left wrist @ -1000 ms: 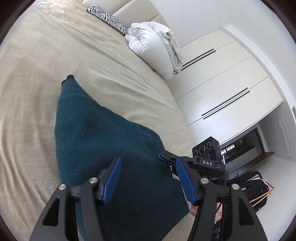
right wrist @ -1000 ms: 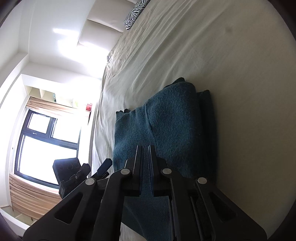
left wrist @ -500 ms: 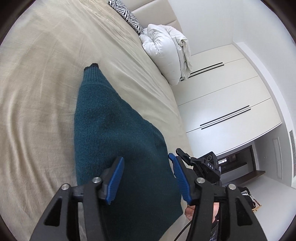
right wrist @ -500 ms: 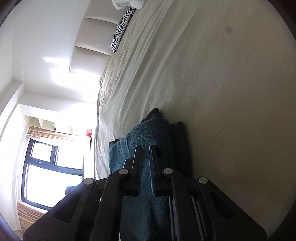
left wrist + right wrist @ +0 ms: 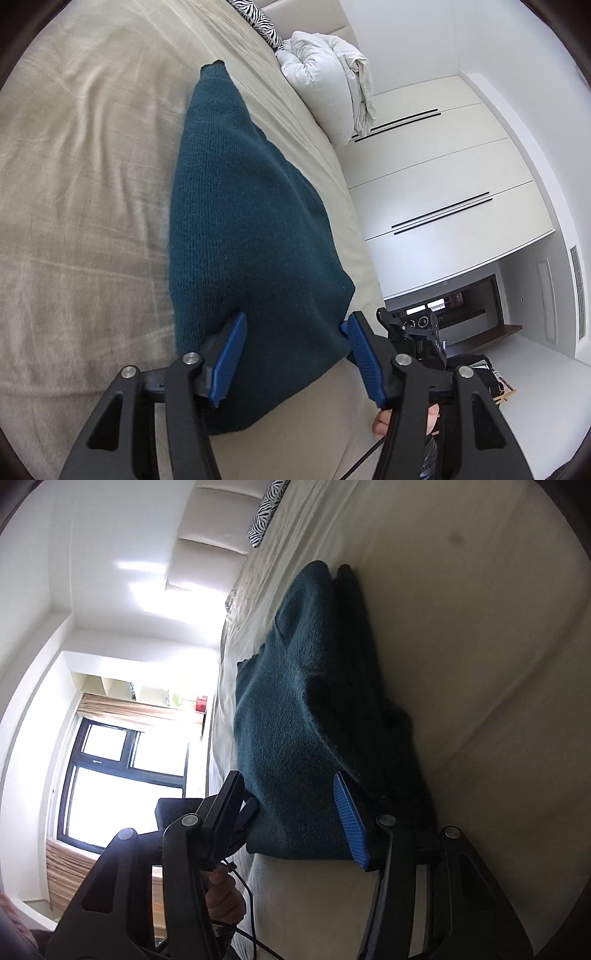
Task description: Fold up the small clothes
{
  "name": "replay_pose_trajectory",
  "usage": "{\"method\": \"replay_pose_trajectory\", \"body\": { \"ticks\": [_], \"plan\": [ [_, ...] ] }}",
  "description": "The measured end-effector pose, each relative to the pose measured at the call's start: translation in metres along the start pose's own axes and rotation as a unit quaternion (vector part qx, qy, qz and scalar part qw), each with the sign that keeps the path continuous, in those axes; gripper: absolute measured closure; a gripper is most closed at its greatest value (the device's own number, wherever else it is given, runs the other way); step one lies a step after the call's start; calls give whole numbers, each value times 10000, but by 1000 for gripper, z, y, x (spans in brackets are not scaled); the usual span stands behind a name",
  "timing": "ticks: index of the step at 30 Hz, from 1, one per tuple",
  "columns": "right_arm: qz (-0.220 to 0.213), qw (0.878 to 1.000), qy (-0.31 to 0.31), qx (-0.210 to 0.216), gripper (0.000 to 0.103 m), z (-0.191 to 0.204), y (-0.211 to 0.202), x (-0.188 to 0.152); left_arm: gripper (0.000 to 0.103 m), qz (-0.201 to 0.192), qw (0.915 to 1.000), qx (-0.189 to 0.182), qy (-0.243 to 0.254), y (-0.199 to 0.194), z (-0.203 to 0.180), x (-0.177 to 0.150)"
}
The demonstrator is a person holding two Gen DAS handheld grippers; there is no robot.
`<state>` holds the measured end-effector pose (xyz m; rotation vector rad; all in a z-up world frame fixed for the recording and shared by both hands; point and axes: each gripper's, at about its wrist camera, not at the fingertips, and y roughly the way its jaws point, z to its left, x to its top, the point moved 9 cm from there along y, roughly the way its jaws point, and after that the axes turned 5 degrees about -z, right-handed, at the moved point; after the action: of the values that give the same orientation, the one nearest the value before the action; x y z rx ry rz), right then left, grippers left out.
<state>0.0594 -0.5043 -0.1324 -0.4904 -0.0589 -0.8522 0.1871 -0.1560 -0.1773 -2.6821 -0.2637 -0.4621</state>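
A teal sweater (image 5: 251,236) lies folded lengthwise on the bed (image 5: 81,177). The right hand-held gripper (image 5: 291,819) has just been opening, its near hem between the jaws, unpressed. The left hand-held gripper (image 5: 295,354) gapes empty. Next, probably: regrip for a crosswise fold.

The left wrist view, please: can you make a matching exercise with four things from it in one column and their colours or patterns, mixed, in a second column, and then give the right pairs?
Column one:
1. knitted garment
2. bedsheet
3. pillow
4. bundled duvet

Column two:
A. white
B. black and white zebra stripes
C. dark teal
D. beige

Right pairs: 1-C, 2-D, 3-B, 4-A
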Motion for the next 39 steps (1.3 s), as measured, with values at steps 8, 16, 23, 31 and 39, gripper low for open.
{"method": "replay_pose_trajectory", "body": {
  "ticks": [8, 16, 23, 31, 39],
  "plan": [
    [-450, 9972, -303, -520, 42, -1, -39, 44, 24, -521, 9976, 422, -186, -31, 20, 28],
    [162, 9930, -473, -1071, 42, -7, 18, 59, 15, -200, 9967, 751, -248, 3, 24, 43],
    [545, 9867, -548, -1431, 43, -19, 54, 69, 40, 163, 9889, 1478, -69, 33, 37, 42],
    [570, 9724, -958, -2052, 75, -17, 60, 64, 61, 252, 9834, 1793, 155, 37, 36, 44],
    [251, 9422, -2085, -2612, 83, 44, 51, 33, 64, 181, 9524, 2670, 1460, 4, -10, 24]
  ]
}}
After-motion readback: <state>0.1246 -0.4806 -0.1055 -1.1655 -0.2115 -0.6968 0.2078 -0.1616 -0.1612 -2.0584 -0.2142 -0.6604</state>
